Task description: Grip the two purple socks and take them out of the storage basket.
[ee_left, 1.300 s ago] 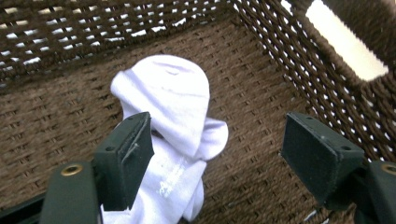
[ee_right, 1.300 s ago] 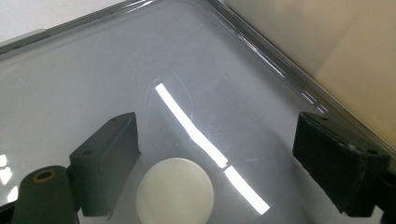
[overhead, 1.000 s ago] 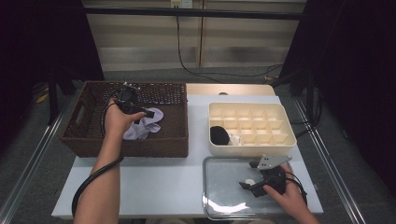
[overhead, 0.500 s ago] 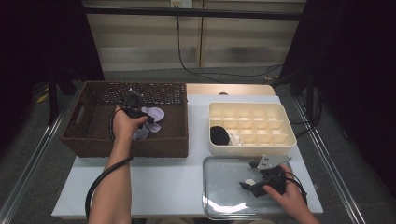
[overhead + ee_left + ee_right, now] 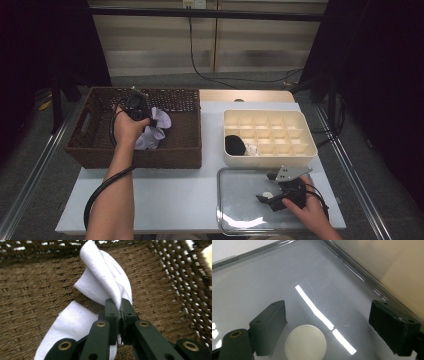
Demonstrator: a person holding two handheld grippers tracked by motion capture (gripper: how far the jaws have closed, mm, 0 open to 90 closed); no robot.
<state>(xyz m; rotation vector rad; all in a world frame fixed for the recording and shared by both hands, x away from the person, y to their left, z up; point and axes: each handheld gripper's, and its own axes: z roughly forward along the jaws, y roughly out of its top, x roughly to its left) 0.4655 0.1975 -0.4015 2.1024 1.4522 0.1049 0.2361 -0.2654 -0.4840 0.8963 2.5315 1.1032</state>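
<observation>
High view, white table (image 5: 165, 200), grey floor (image 5: 360, 150)

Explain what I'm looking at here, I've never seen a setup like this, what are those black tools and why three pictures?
A person sits at a table holding a hand tool with two black jaws in each hand. One camera looks down from above; one more rides on each tool.

On the table stand a brown wicker basket, a cream divided box with something dark in one compartment, and a clear lid.

The left gripper, inside the basket, is shut on a white cloth, pinching a fold. The right gripper sits over the lid, jaws wide open, with a small white knob between them, untouched.
</observation>
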